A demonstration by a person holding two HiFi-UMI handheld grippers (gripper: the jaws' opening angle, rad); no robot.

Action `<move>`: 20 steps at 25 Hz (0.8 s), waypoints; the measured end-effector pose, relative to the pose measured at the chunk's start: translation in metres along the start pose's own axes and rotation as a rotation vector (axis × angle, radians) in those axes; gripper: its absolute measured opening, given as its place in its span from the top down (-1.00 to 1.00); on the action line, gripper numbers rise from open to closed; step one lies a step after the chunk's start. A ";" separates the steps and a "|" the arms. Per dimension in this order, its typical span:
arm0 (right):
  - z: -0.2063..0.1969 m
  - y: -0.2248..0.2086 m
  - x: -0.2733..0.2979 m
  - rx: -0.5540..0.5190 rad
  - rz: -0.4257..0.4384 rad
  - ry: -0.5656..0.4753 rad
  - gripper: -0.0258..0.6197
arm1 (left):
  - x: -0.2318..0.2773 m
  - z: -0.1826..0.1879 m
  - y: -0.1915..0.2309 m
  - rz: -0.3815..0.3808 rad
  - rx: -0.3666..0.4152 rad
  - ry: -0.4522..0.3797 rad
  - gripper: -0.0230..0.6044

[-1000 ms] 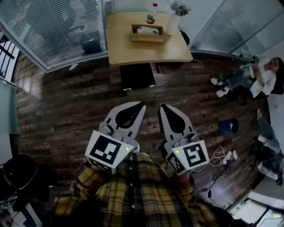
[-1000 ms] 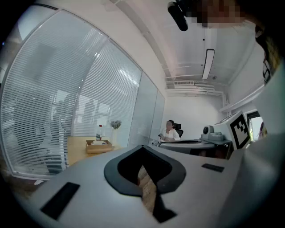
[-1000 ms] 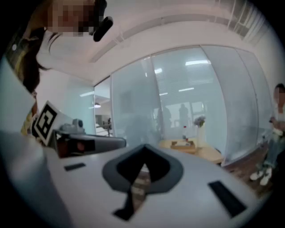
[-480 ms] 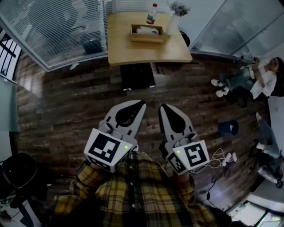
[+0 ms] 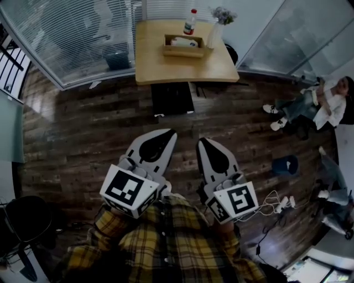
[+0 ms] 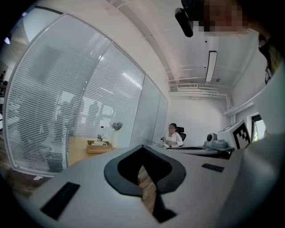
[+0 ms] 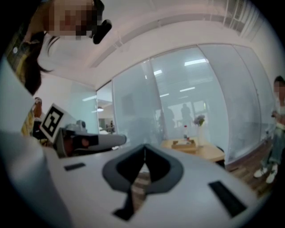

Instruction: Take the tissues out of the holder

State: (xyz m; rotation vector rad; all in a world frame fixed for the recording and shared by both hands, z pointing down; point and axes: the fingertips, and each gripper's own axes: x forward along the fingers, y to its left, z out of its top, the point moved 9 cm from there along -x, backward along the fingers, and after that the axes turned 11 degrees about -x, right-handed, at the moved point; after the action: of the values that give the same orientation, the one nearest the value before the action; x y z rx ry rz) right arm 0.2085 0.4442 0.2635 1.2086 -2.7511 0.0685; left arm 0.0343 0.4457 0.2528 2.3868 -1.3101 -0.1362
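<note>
At the far end of the room, a wooden counter [image 5: 188, 65] is carrying the holder [image 5: 183, 46], an open wooden box sitting near the back edge. The white tissues [image 5: 183, 41] are lying inside it, all of them in the box and none pulled out. Just behind the holder a bottle [image 5: 189, 22] with a red cap is standing upright; its label is too small to read. To the right of the holder a white vase [image 5: 214, 35] is holding a small bunch of flowers [image 5: 223, 13]. Both grippers are hovering over the dark wood floor [image 5: 83, 138], well apart from the counter and pointing toward it. The left gripper [image 5: 169, 134] is keeping its fingers [image 6: 80, 178] clenched tip to tip with nothing between them. The right gripper [image 5: 202, 141] is clenched the same way, also empty. Each gripper cube is showing black-and-white square markers, no readable writing.
</note>
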 end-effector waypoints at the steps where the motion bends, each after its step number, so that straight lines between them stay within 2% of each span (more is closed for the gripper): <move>1: -0.001 0.000 0.001 0.003 0.001 0.002 0.88 | -0.001 0.000 0.001 0.008 -0.005 0.001 0.90; 8: -0.003 -0.010 0.026 0.004 0.003 0.009 0.88 | 0.014 0.004 0.023 0.003 -0.005 -0.001 0.90; 14: 0.005 -0.026 0.074 0.003 -0.012 0.016 0.88 | 0.043 0.029 0.062 -0.015 -0.018 -0.006 0.90; 20: 0.014 -0.047 0.138 0.005 -0.022 0.024 0.88 | 0.087 0.062 0.112 -0.050 0.004 0.000 0.90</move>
State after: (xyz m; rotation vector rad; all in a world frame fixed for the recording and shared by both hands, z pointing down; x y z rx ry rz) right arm 0.1497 0.3105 0.2685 1.2313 -2.7184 0.0871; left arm -0.0226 0.3017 0.2509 2.4233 -1.2528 -0.1485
